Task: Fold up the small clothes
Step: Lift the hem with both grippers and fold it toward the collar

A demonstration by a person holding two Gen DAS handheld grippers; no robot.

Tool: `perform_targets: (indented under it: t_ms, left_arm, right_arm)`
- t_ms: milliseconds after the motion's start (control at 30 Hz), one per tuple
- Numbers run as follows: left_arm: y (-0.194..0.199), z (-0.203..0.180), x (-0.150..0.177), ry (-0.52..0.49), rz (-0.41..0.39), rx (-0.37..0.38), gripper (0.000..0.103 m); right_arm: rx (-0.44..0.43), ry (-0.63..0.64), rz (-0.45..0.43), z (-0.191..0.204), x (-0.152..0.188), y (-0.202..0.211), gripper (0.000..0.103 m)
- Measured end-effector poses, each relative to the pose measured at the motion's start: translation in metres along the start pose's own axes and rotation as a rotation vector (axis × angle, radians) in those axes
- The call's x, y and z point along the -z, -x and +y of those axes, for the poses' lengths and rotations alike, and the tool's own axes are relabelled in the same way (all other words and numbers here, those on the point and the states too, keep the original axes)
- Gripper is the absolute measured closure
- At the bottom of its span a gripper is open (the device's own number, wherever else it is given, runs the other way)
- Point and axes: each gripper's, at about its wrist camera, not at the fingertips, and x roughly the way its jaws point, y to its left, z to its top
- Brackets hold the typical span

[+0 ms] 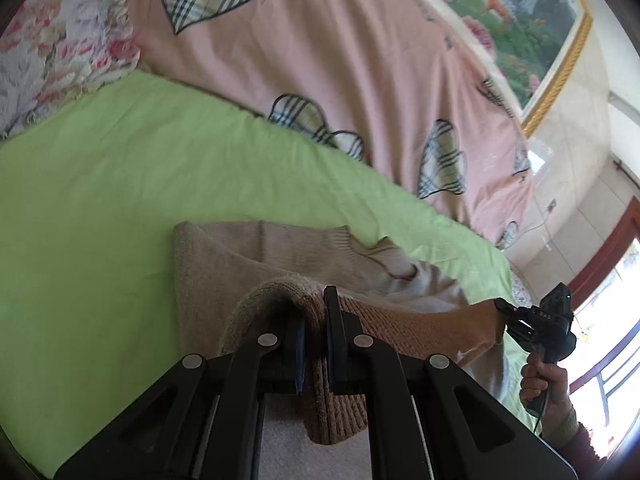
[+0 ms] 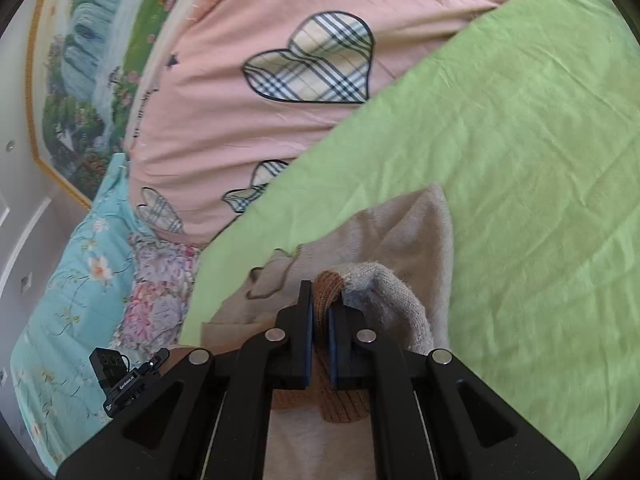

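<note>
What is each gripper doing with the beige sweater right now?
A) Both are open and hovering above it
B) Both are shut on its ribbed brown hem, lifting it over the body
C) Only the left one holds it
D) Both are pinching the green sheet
B: the left gripper and the right gripper each clamp the ribbed hem of the sweater, raised above the green sheet.

Close wrist views, shared sweater (image 1: 248, 256)

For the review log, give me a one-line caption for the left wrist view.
Left tongs shut on beige sweater's ribbed hem, lifted over green sheet; right tongs pinch the far end.
</note>
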Motion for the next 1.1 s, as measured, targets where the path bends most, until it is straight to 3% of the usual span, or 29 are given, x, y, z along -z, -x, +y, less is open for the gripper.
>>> perform_targets:
  t_ms: [167,367,433,500,600,700,767,800,900,967,1100]
  left_arm:
    - [-0.036,0.022,0.011,0.046,0.107,-0.037,0.094]
    - [0.013,-0.008,0.066,-0.034,0.118,0.06,0.074]
    - [0.016,-0.028,0.085,-0.068,0.155,0.112,0.071]
    - [0.004,-0.051,0.099,-0.112,0.201,0.145,0.071]
    - [-0.029,-0.078,0.105,-0.175,0.271,0.143,0.071]
    - [-0.059,-0.084,0.092,-0.206,0.296,0.092,0.072]
    - [-0.074,-0.074,0.072,-0.185,0.304,0.074,0.082]
    - [-0.079,-0.068,0.061,-0.179,0.3,0.056,0.087]
    - [-0.085,-0.046,0.031,-0.162,0.251,-0.055,0.087]
    - [-0.086,-0.022,0.011,-0.094,0.211,-0.119,0.085]
    - [-0.075,0.025,-0.012,0.074,0.137,-0.135,0.085]
  right_arm:
    - [0.12,-0.022,0.065,-0.018,0.006,-0.028,0.089]
    - [0.176,0.108,-0.047,0.008,0.038,0.025,0.054]
    - [0.139,0.192,-0.041,0.027,0.059,0.032,0.053]
    - [0.063,0.287,0.074,0.048,0.08,0.014,0.053]
    - [0.03,0.417,0.249,0.075,0.103,-0.028,0.053]
    - [0.061,0.501,0.312,0.086,0.104,-0.058,0.053]
    - [0.094,0.487,0.323,0.078,0.087,-0.072,0.053]
    - [0.123,0.47,0.316,0.07,0.073,-0.079,0.053]
    - [0.255,0.416,0.242,0.041,0.032,-0.086,0.053]
    - [0.299,0.342,0.166,0.026,0.01,-0.081,0.054]
    - [0.34,0.175,0.005,0.002,-0.015,-0.054,0.053]
